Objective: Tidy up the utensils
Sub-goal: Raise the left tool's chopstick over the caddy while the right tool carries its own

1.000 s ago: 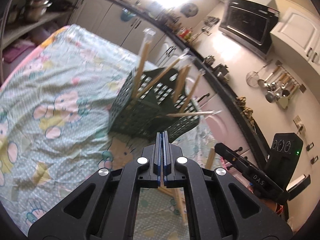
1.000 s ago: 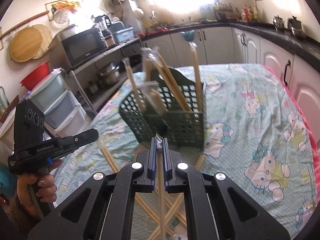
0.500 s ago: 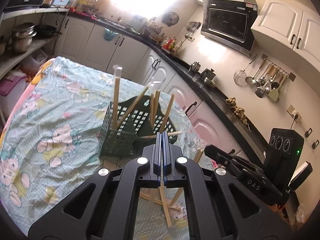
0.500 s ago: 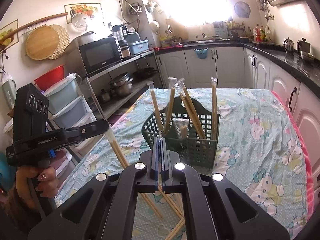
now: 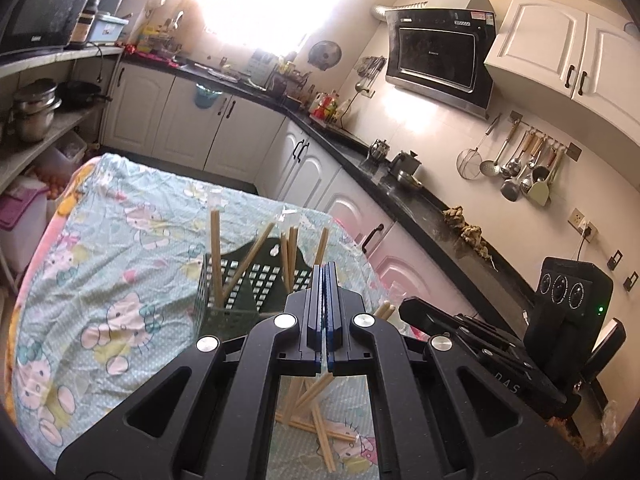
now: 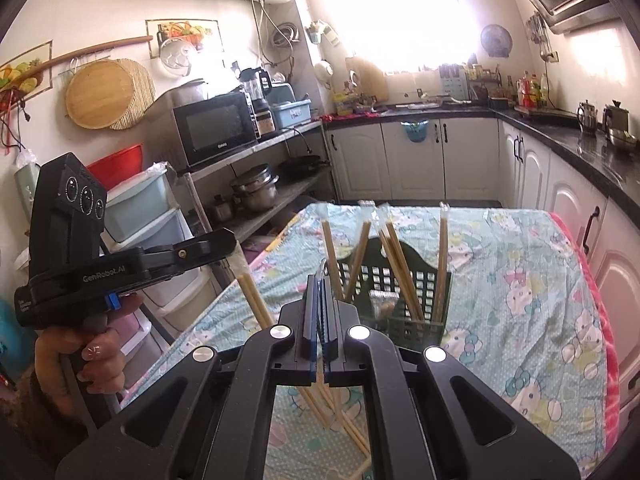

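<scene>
Both hands have lifted since the earlier frames, so the green basket (image 5: pixel 224 312) now sits lower and farther off in each view. The left gripper (image 5: pixel 325 268) has its fingers pressed together on a wrapped chopstick pair (image 6: pixel 254 300), which hangs down and to the right from the tip, clear of the desk (image 5: pixel 120 260). The right gripper (image 6: pixel 320 280) is likewise clamped tight, a curl of clear wrapper showing at its tip; its second pair (image 5: pixel 383 311) pokes out just beside the fingers.

The basket stands in the middle of the cartoon-print cloth, just beyond both grippers. Several wrapped chopsticks (image 6: pixel 442 264) lean upright inside it, held standing by its walls. More loose chopsticks (image 5: pixel 320 420) lie crossed on the near desk, under the grippers (still to be sorted).

Lifting the held pairs high likely lets their lower ends clear the basket rim before being dropped in.
</scene>
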The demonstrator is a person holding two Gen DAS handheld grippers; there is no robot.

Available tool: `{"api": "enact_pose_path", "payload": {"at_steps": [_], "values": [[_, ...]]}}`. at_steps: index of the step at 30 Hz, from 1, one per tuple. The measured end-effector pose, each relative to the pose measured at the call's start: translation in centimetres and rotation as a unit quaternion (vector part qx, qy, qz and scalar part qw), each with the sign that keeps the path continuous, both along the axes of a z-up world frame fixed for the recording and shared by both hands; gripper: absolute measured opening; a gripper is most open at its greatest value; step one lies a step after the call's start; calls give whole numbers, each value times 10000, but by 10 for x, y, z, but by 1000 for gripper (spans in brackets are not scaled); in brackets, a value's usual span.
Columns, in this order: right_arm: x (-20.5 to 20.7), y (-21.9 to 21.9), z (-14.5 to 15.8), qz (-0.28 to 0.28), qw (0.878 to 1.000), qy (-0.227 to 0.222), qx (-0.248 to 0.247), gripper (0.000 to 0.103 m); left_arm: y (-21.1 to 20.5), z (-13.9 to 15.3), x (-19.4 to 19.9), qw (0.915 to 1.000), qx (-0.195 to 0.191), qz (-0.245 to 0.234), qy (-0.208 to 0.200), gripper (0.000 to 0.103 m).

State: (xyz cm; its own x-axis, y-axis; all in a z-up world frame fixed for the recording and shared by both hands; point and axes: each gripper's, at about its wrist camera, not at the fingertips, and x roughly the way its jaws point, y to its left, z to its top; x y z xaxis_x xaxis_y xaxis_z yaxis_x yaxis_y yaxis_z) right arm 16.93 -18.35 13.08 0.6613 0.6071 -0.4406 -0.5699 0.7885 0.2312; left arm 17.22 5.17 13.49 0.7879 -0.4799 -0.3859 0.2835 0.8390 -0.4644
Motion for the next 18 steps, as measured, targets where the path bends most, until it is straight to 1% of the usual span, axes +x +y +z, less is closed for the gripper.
{"api": "enact_pose_path", "payload": {"at_steps": [10,18], "values": [[7,8,30,59,9995,-306,108,2,3,32,5,9993,88,124,-331,0],[14,15,57,59,9981,-551,255,2,7,64,11,9973,144,281,-667,0]]}}
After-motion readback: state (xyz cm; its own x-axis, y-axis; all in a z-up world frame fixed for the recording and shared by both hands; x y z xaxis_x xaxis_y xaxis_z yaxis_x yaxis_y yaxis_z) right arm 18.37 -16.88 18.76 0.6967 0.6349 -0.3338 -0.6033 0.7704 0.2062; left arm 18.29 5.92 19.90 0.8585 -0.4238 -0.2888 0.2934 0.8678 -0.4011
